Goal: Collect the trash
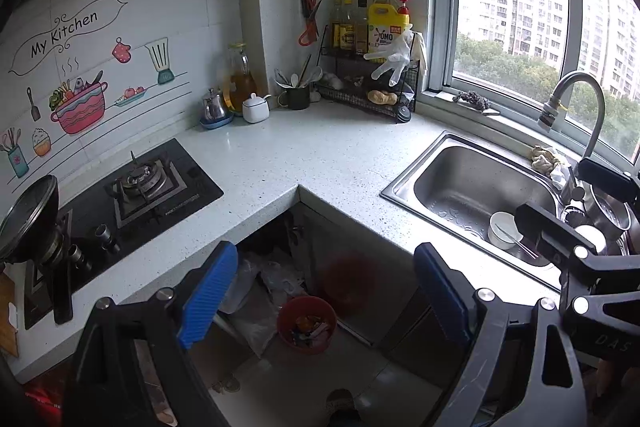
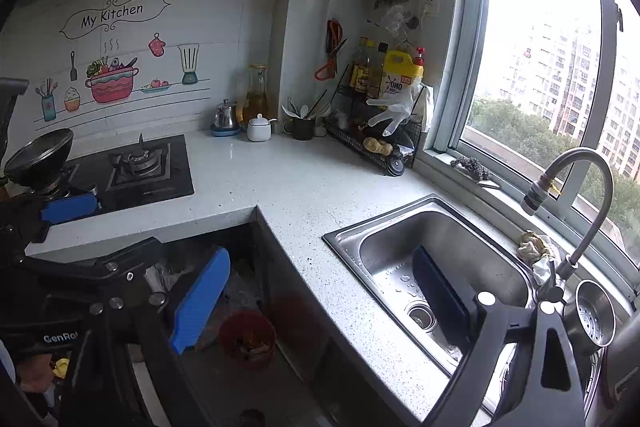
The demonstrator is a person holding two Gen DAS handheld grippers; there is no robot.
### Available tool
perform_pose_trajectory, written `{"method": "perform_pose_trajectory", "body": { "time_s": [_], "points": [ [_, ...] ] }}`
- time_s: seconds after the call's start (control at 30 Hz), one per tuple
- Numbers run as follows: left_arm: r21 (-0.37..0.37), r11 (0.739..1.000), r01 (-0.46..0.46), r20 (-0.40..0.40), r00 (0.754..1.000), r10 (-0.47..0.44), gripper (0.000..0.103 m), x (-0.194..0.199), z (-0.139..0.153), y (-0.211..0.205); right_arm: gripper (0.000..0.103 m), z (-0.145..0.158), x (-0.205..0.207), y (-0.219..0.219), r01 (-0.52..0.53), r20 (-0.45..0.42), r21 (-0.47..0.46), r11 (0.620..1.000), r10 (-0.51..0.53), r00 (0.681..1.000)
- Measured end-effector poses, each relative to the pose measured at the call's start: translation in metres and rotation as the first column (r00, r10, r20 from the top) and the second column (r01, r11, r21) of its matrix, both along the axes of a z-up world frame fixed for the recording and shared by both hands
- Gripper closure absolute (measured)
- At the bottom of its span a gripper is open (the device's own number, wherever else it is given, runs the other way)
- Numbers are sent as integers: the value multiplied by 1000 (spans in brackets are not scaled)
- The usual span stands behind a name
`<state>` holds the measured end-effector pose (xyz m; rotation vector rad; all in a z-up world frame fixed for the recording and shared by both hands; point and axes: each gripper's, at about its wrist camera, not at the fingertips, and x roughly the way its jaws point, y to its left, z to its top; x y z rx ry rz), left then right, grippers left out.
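A: While both tools hang over the worktop (image 1: 320, 155) corner with nothing in them, where is the rubbish?

B: In the red bin (image 1: 307, 325) on the floor, near us, in the open recess under the worktop. It already holds scraps and wrappers. Clear plastic bags (image 1: 264, 291) lie just to its left.

A: And the grips?

B: The left gripper (image 1: 320, 301) stands wide, released, its blue pads either side of the bin as seen from its own camera. The right gripper (image 2: 320, 307) is spread too, empty, with the sink (image 2: 348, 233) to its right.

A: How would you go at it?

B: I'd judge the bin's rim the best hold: come down steeply, pinch one wall, and lift level so nothing spills. The worktop edge above leaves little room, so enter from the near side. The bags may drag along.
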<state>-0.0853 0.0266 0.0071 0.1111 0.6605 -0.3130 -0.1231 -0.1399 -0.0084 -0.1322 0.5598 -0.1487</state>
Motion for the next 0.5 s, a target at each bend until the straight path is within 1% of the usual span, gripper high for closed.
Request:
{"method": "perform_pose_trajectory", "body": {
  "time_s": [0.5],
  "points": [
    [-2, 1000, 10, -8, 1000, -10, 15, -13, 2, -16, 11, -1, -13, -2, 20, 21, 7, 1000, -20, 1000]
  ]
}}
